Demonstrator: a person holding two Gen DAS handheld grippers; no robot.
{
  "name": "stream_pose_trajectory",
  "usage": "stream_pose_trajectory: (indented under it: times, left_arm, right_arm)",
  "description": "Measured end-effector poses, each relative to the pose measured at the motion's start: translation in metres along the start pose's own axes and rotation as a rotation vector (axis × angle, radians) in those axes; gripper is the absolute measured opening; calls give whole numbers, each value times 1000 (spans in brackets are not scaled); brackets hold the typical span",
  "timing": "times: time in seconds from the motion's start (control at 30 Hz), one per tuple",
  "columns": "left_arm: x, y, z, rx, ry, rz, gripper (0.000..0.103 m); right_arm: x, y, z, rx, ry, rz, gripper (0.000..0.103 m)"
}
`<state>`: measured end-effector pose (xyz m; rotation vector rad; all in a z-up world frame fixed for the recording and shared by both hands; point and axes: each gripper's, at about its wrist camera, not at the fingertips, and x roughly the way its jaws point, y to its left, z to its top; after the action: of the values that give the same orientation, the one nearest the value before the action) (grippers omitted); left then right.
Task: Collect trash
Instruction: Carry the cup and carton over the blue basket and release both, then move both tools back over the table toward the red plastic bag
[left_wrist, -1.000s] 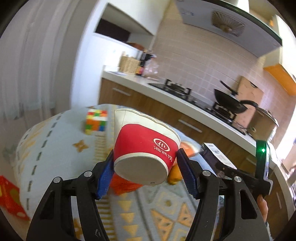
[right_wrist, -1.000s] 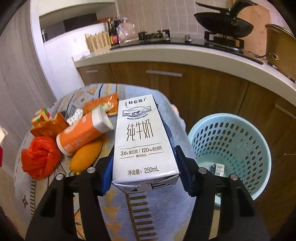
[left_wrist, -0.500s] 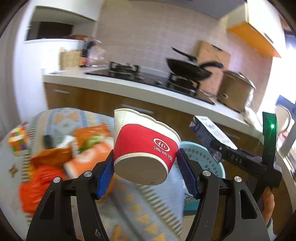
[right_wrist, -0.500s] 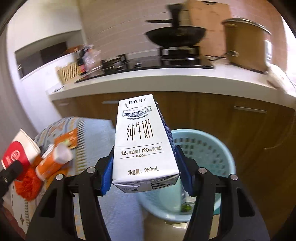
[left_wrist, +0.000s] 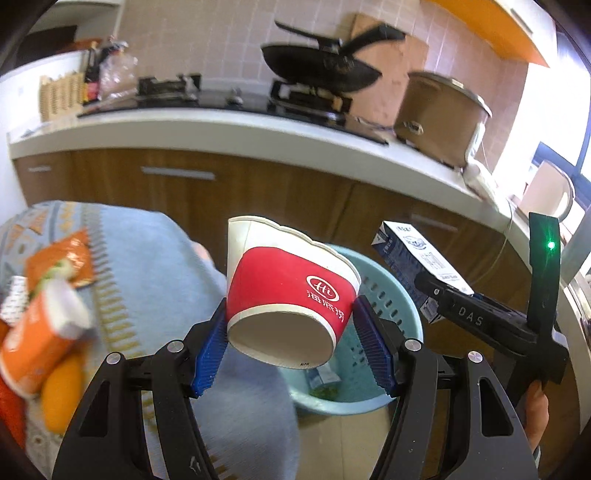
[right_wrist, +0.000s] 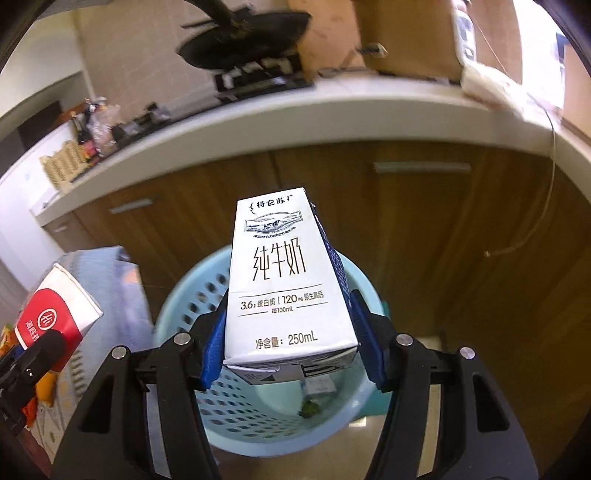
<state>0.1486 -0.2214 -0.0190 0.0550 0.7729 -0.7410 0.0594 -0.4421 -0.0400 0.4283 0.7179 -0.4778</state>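
My left gripper is shut on a red and white paper cup, held tilted above the near rim of a light blue perforated trash basket. My right gripper is shut on a white 250 mL milk carton, held directly over the same basket. The carton and right gripper also show at the right of the left wrist view. The cup shows at the left of the right wrist view. Small scraps lie at the basket's bottom.
A table with a patterned blue cloth stands left of the basket and carries an orange bottle, an orange snack packet and a mango. Wooden cabinets and a counter with a wok stand behind.
Both grippers have swung right from over the table to over the basket, each still holding its item. The basket now sits centred under the carton.
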Motion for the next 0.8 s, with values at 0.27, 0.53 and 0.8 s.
stream_pose_trajectory:
  times: [0.27, 0.53, 0.8]
  left_arm:
    - [51, -8, -12, -23, 96, -13, 64]
    - [65, -8, -20, -36, 119, 10, 75]
    - [50, 3, -20, -72, 94, 14, 75]
  right_arm:
    - [38, -23, -12, 30, 119, -44, 57]
    - [48, -31, -15, 66, 144, -46, 57]
    - [43, -19, -15, 53, 132, -20, 57]
